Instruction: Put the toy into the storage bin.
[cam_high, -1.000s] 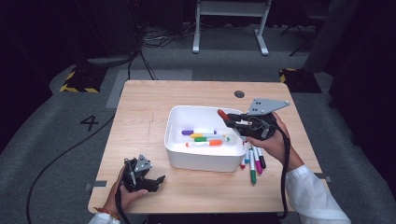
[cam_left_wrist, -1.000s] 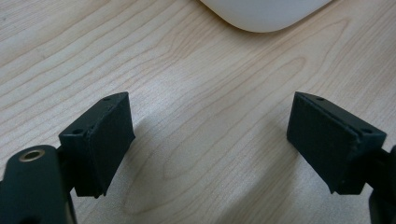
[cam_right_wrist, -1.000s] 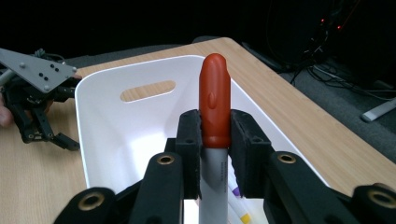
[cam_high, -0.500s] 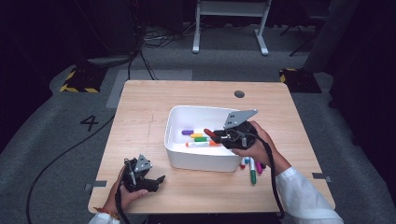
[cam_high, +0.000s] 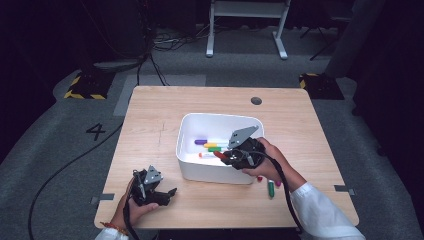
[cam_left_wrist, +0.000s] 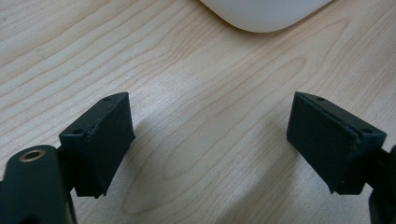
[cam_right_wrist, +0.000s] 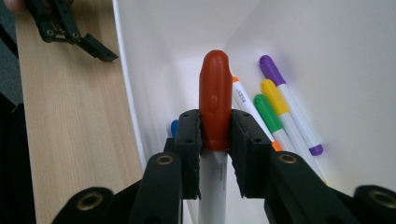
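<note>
- Step in hand, by my judgement: carrying markers from the table into the white bin (cam_high: 197, 170), one at a time. The right gripper (cam_right_wrist: 215, 135) is clamped on a red-capped marker (cam_right_wrist: 215, 102), jaws pressed to either side of its cap, and holds it over the bin's interior.
- In the high view the right gripper (cam_high: 223, 156) sits above the bin's near right corner, with the red cap pointing inward.
- Next move, as I judge it: lower the marker close to the bin floor and part the jaws so it drops alongside the others, not onto the rim.
- Bin contents: a purple marker (cam_right_wrist: 287, 100), a yellow marker (cam_right_wrist: 278, 109), a green marker (cam_right_wrist: 268, 119), an orange-capped marker (cam_right_wrist: 245, 105), and a blue cap (cam_right_wrist: 173, 127) partly hidden behind the jaw.
- Outside the bin: a green marker (cam_high: 270, 188) and others lie on the wooden table (cam_high: 150, 115) just beside the bin's near right corner.
- Left gripper (cam_left_wrist: 210, 140): jaws wide apart, nothing between them, resting idle over bare table (cam_left_wrist: 187, 70) near the bin's corner (cam_left_wrist: 264, 14).
</note>
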